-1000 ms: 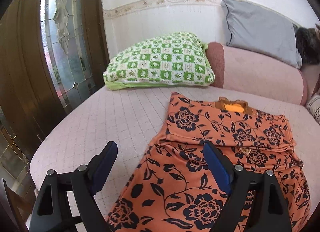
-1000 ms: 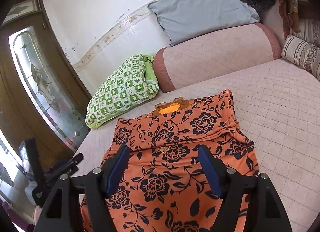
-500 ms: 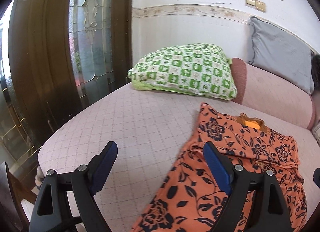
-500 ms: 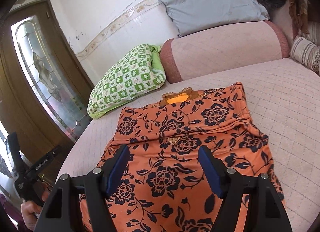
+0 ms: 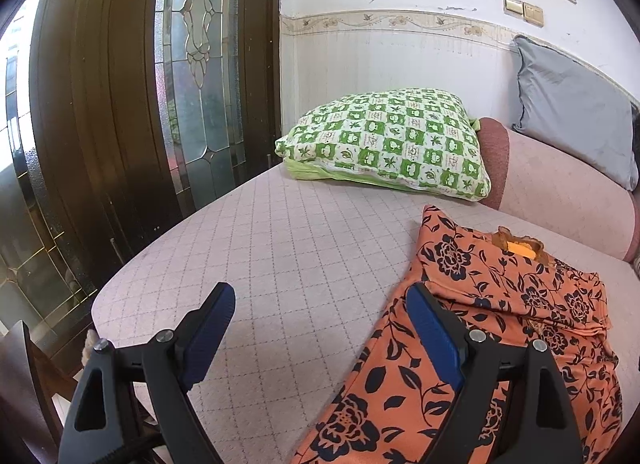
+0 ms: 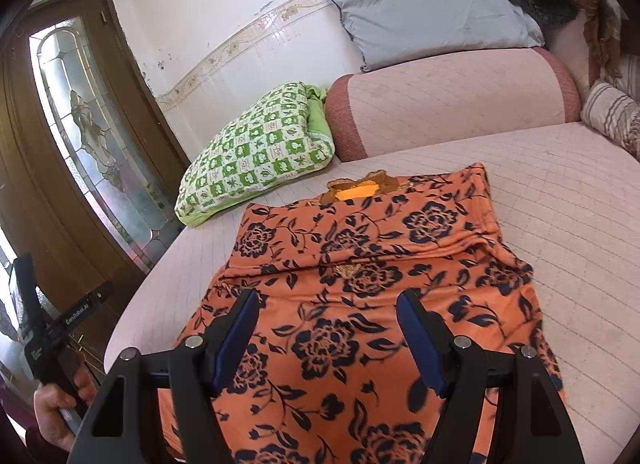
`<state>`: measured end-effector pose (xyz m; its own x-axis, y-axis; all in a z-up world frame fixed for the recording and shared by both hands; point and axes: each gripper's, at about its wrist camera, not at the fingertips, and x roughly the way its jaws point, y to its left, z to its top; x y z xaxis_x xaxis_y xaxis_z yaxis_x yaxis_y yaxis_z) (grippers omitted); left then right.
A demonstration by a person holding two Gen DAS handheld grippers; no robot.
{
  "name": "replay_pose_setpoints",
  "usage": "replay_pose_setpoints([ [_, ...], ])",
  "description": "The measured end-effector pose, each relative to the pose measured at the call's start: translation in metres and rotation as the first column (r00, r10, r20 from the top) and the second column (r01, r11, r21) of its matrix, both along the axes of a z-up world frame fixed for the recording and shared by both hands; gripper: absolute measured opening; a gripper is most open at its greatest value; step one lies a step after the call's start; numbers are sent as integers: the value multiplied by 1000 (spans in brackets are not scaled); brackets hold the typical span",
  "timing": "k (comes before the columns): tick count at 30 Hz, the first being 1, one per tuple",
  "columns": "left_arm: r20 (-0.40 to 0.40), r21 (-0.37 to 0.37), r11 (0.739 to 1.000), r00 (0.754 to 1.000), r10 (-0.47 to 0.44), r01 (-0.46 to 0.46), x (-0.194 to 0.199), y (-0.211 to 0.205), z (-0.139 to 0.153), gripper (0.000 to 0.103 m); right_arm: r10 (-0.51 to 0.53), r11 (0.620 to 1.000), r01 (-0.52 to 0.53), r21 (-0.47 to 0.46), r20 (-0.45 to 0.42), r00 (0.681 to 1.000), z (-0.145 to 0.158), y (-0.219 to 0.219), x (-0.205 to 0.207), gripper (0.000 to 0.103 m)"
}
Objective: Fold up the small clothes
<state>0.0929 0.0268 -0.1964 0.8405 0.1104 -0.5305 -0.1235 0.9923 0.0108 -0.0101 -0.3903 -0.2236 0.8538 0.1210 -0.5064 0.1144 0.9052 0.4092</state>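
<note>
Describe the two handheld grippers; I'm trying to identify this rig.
Both the left gripper and right gripper have matte black angular frames with triangular cut-outs, silver pivot bolts and blue ribbed jaws. In the right wrist view, the left one's black handle carries white "GenRobot.AI" lettering. No cables show.

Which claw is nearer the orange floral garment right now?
Right. The right claw hangs open directly over the orange floral garment; the left claw, also open, sits off its edge, mostly over bare bed.

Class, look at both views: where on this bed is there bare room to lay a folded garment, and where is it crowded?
Free: the quilted bed cover between the orange floral garment, the green checked pillow and the door-side edge; also the stretch right of the garment toward the striped cushion. Crowded: the head end, with pillows and bolster.
</note>
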Motion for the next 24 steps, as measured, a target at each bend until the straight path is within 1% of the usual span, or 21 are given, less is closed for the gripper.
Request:
replay_pose_setpoints([
  [4,-6,6,1000,1000,0,0,-6,0,-1,88,-19,1000,19,-2,-15,1000,-3,-10,-14,75],
  [7,-24,31,999,1000,-7,8,-9,0,-5,88,-32,999,32,0,-30,999,-7,-18,-27,75],
  [9,-64,32,999,998,-25,27,-12,4,-11,88,-37,999,37,9,-52,998,-10,-24,-35,75],
  [12,-172,-24,997,983,-70,67,-12,21,-27,88,-42,999,45,28,-87,995,-17,-34,-49,75],
  [14,-261,-65,995,961,-95,81,-9,36,-41,88,-49,998,54,42,-121,991,-22,-43,-59,75],
  [16,-322,-111,990,939,-121,89,-7,51,-50,88,-57,995,69,74,-160,986,-31,-56,-69,75],
  [18,-412,-174,979,895,-173,110,-3,63,-62,88,-66,988,94,124,-207,976,-43,-71,-79,75],
  [19,-440,-194,976,880,-180,103,-3,68,-67,88,-68,983,103,149,-227,971,-48,-77,-82,75],
  [21,-465,-246,965,863,-197,88,-7,74,-73,87,-69,967,131,217,-271,960,-61,-91,-88,75],
  [22,-472,-272,957,853,-223,99,-8,74,-76,87,-70,956,146,253,-287,955,-66,-98,-90,75],
  [23,-485,-306,945,835,-261,118,-8,73,-80,85,-67,948,153,280,-296,953,-69,-103,-90,75],
  [24,-499,-329,935,817,-289,130,-7,70,-85,79,-62,938,159,306,-304,951,-73,-107,-91,75],
])
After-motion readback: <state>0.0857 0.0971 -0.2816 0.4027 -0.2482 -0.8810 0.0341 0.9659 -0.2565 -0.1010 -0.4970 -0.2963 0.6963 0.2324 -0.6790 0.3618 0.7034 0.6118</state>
